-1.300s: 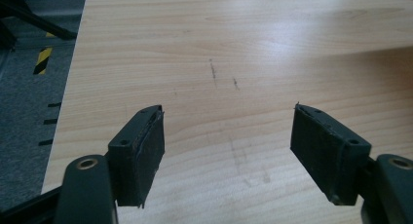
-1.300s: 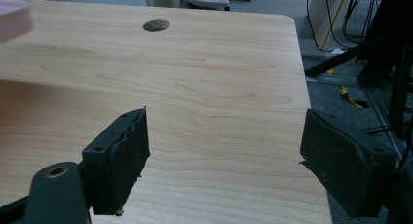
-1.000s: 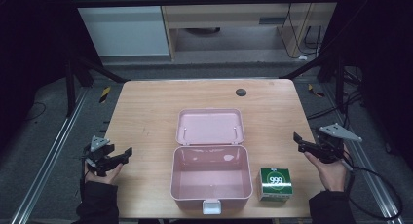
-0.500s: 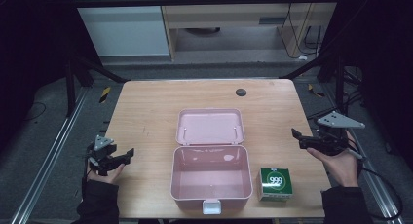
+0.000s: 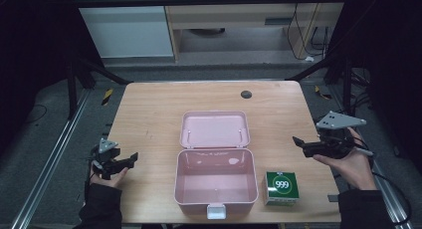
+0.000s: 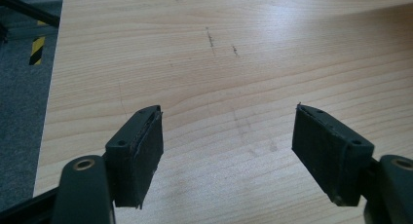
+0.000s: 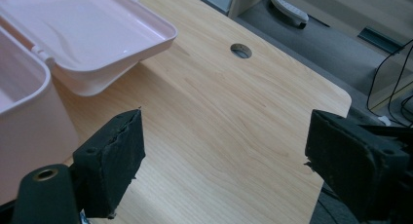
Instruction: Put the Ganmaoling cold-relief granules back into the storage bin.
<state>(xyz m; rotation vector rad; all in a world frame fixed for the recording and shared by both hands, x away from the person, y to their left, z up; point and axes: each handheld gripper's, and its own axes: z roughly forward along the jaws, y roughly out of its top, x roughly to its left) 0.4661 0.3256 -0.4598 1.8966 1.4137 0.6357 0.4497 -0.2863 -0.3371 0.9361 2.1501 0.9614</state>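
Pink box [image 5: 216, 181] sits open, lid [image 5: 214, 129] flat.

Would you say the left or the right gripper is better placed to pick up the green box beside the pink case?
Probably the right gripper: the green box sits on its side of the pink case, jaws open. The left gripper would have to cross the case.

Worktop [image 5: 154, 114]: pale wood-grain laminate, smooth, low sheen, a few dark scuffs. Box [image 5: 215, 186]: pink plastic, smooth, glossy, glints inside the lid [image 5: 215, 129]. Carton [image 5: 281, 187]: green printed card, slightly shiny. Left gripper [image 6: 226, 153]: matt black plastic, pads [image 6: 148, 156] of dull black rubbery stuff, edges frayed. Right gripper [image 7: 221, 168]: same, pad faces rough and chewed. Grey plate [image 5: 340, 121]: flat, matt, metal or plastic unclear. Floor [image 5: 45, 134]: grey, coarse, carpet-like.
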